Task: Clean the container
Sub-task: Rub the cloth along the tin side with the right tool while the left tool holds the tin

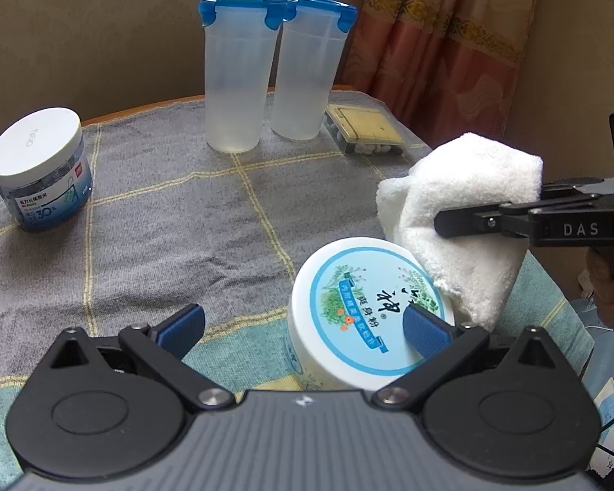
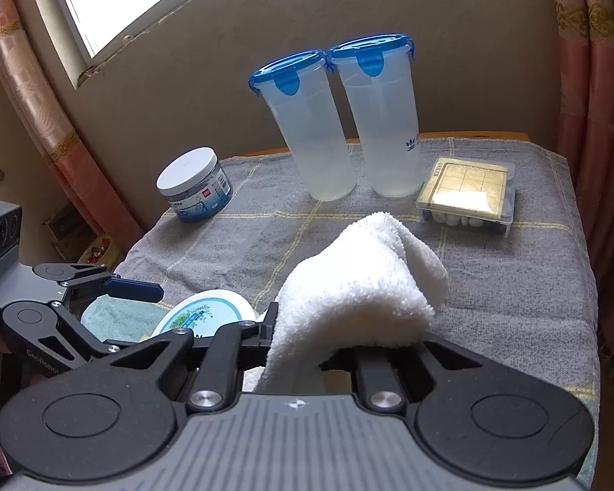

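A round white container with a blue floral lid (image 1: 368, 311) stands tilted near the table's front edge; it also shows in the right wrist view (image 2: 204, 313). My left gripper (image 1: 303, 327) is open, its right blue pad (image 1: 423, 329) over the lid's edge, its left pad (image 1: 182, 327) well clear of the container. My right gripper (image 1: 442, 221) is shut on a folded white towel (image 1: 462, 221), held against the container's upper right side. In the right wrist view the towel (image 2: 360, 282) drapes over and hides the fingers.
Two tall translucent containers with blue lids (image 1: 241, 69) (image 1: 307, 69) stand at the back. A white-lidded jar (image 1: 41, 167) sits far left. A clear box with a tan board and small stones (image 1: 364, 131) lies back right. A grey plaid cloth (image 1: 176, 225) covers the table.
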Demonstrator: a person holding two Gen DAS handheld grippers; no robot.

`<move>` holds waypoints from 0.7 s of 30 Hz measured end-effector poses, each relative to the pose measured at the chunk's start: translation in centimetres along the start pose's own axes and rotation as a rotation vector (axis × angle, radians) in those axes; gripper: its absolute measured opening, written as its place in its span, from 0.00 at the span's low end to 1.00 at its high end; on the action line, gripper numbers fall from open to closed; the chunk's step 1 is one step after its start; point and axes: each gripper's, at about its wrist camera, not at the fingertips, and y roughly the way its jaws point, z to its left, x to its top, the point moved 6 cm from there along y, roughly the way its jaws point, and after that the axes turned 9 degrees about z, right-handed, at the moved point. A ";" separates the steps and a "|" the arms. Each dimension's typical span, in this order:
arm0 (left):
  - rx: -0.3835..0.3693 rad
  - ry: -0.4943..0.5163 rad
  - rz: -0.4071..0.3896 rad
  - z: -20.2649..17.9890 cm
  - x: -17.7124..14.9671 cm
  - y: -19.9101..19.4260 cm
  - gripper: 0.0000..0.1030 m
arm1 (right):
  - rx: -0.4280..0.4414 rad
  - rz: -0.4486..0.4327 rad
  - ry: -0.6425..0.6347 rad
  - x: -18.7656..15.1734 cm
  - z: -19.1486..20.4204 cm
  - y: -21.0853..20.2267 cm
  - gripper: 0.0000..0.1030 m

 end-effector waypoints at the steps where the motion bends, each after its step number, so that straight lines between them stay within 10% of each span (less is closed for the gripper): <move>1: -0.001 -0.001 0.000 0.0 0.0 0.0 1.00 | 0.005 0.002 0.001 -0.2 0.1 0.0 0.17; 21: 0.008 0.004 -0.002 -0.2 -0.1 0.0 1.00 | 0.089 0.053 0.002 -5.6 4.4 -1.6 0.18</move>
